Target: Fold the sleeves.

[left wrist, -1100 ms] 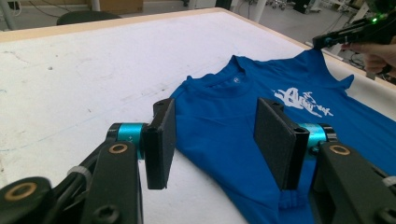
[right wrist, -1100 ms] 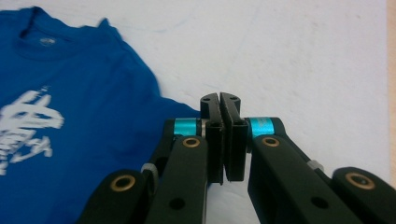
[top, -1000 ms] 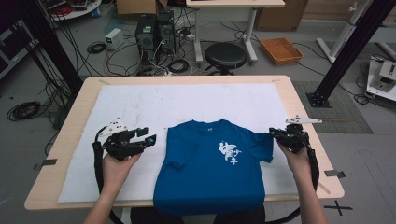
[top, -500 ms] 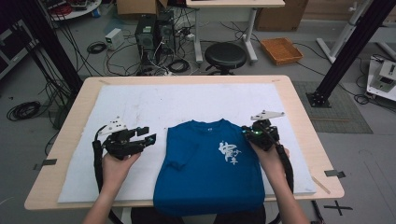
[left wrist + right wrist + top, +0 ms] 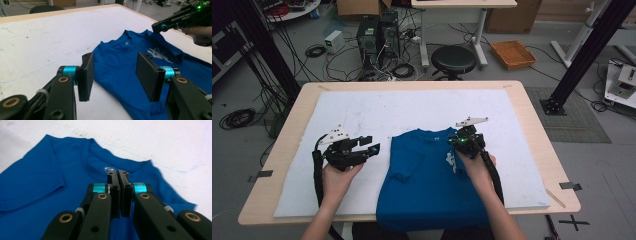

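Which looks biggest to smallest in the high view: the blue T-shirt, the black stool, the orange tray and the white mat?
1. White mat
2. Blue T-shirt
3. Black stool and orange tray: they look alike, and both sit farther away, so unranked.

The lower hem of the blue short-sleeved cotton T-shirt is cut off by the high view's bottom edge. Its white chest print is partly covered by the right gripper and stays too small to be read. Whether cloth is pinched between that gripper's pressed-together jaws cannot be told.
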Demonstrator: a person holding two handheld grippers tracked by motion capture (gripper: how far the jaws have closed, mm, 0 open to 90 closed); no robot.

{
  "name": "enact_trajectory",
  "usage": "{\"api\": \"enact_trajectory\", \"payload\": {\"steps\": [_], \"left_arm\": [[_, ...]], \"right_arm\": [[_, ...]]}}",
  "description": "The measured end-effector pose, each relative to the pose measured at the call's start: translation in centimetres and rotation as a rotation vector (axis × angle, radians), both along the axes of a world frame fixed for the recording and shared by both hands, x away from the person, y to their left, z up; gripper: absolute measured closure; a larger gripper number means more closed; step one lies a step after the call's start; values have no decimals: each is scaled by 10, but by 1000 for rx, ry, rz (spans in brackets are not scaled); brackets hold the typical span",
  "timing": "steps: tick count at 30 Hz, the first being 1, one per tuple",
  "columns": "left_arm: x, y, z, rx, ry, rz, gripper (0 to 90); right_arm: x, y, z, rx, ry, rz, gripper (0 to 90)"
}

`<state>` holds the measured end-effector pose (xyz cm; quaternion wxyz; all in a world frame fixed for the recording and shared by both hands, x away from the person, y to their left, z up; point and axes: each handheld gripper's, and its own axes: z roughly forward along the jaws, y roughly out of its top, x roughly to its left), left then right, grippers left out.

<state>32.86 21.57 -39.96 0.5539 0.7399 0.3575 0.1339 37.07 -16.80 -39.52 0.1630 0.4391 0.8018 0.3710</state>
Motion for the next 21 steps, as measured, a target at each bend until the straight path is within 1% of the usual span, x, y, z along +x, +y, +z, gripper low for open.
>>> {"api": "enact_trajectory", "payload": {"steps": [1,2,3,4,5,7,8,10,11,12,14,17,19,20,21], "left_arm": [[0,0,0,4,4,-3,490],[0,-1,0,3,5,-1,483],[0,-2,-1,2,7,-4,480],[0,-2,-1,1,8,-3,480],[0,-3,-1,3,9,-1,480],[0,-3,-2,5,7,-3,479],[0,-3,-2,5,7,1,476],[0,-3,-2,9,4,5,463],[1,-4,-2,10,0,9,458],[1,-4,-1,11,1,14,447],[3,-5,0,22,5,21,424],[9,-9,3,34,12,21,396],[13,-12,7,37,10,24,389],[15,-14,9,31,7,27,389],[17,-15,11,15,2,31,389]], "right_arm": [[1,1,-1,5,2,9,888],[1,2,-3,6,8,13,865],[2,3,-4,9,8,25,822],[3,4,-6,17,21,59,804],[3,4,-6,17,21,59,804],[2,2,-7,27,8,88,732],[1,-1,-6,39,3,100,727],[-1,-10,-3,62,-20,114,661],[-2,-16,-2,72,-26,112,601],[-3,-23,0,94,-33,108,553],[-5,-39,5,132,-56,96,483],[-8,-63,10,165,-98,79,415],[-10,-77,12,167,-127,57,383],[-10,-83,13,166,-145,46,367],[-10,-88,13,162,-158,38,357]]}}
